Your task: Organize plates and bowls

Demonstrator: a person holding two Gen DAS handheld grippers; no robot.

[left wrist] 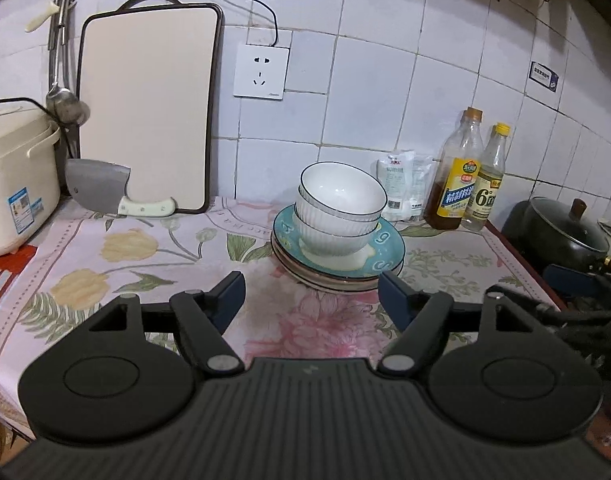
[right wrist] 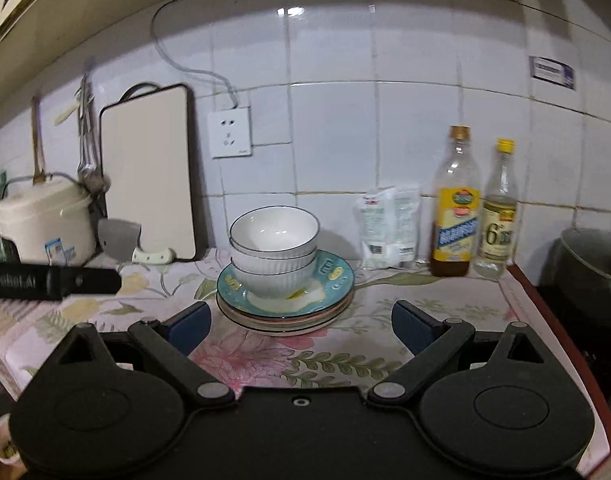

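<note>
Two ribbed white bowls [left wrist: 337, 208] nest on stacked glazed plates [left wrist: 341, 264]; left tool [left wrist: 311, 300] and right tool [right wrist: 301, 326] both gape wide, empty, above the floral counter [left wrist: 145, 264].

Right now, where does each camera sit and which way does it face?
Left wrist: on the left tool, angled slightly down across the floral counter cloth toward the tiled wall; sees its own two open fingers and the bowls stacked on the plates.
Right wrist: on the right tool, facing the same wall; sees its own open fingers, plus the other tool's black body at left.
Shared: bowls, plates, cutting board, wall socket, two bottles.
</note>
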